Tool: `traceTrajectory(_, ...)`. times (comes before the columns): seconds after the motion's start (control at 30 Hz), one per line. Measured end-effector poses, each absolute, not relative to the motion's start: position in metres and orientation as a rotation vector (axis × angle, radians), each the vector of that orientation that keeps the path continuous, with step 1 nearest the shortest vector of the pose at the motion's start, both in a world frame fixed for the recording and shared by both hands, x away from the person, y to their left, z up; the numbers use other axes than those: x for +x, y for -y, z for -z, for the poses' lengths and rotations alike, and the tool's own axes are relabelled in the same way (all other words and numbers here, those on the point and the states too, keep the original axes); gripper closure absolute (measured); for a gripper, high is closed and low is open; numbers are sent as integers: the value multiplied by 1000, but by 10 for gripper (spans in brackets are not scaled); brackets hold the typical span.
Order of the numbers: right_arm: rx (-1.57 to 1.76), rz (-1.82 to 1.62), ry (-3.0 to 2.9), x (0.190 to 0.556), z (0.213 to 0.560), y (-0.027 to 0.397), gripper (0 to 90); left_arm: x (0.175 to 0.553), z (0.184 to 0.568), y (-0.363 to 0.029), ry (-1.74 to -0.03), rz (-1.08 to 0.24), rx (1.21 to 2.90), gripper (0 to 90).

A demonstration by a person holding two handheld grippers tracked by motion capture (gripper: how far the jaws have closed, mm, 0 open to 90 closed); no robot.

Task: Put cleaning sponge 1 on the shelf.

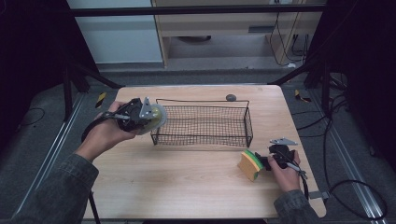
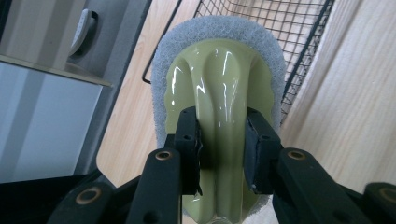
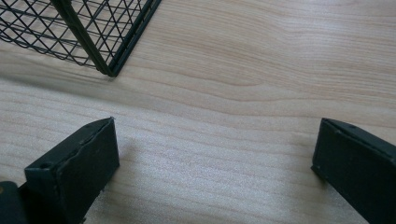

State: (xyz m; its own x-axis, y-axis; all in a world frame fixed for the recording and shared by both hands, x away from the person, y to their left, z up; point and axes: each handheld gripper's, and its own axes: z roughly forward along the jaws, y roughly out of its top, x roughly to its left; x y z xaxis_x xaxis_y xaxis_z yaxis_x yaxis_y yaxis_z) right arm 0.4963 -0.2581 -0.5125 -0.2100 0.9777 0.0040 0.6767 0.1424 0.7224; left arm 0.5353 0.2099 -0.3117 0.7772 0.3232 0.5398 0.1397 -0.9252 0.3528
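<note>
My left gripper point(image 1: 150, 116) is shut on a scrubber point(image 1: 159, 117), held in the air at the left end of the black wire basket point(image 1: 201, 138). In the left gripper view the pads point(image 2: 189, 135) squeeze the central ridge of the scrubber's glossy pale-green handle point(image 2: 224, 79), which is backed by a grey-white scouring pad point(image 2: 261, 37). A yellow, green and orange sponge point(image 1: 249, 164) lies at the table's front right, just left of my right gripper point(image 1: 264, 161). In the right gripper view my right gripper point(image 3: 219, 149) stands open over bare wood with nothing between its jaws.
The basket point(image 3: 93, 42) sits mid-table with its near right corner just ahead of the right gripper. A small dark grey lump point(image 1: 230, 97) lies behind the basket near the table's far edge. Cables trail on the floor point(image 1: 355, 186) to the right of the table.
</note>
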Motion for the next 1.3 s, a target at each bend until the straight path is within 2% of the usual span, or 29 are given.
traceTrajectory(1.3, 1565, -835, -1957, 497, 513, 259, 5, 574, 304, -185, -220, -894, 2694, 699)
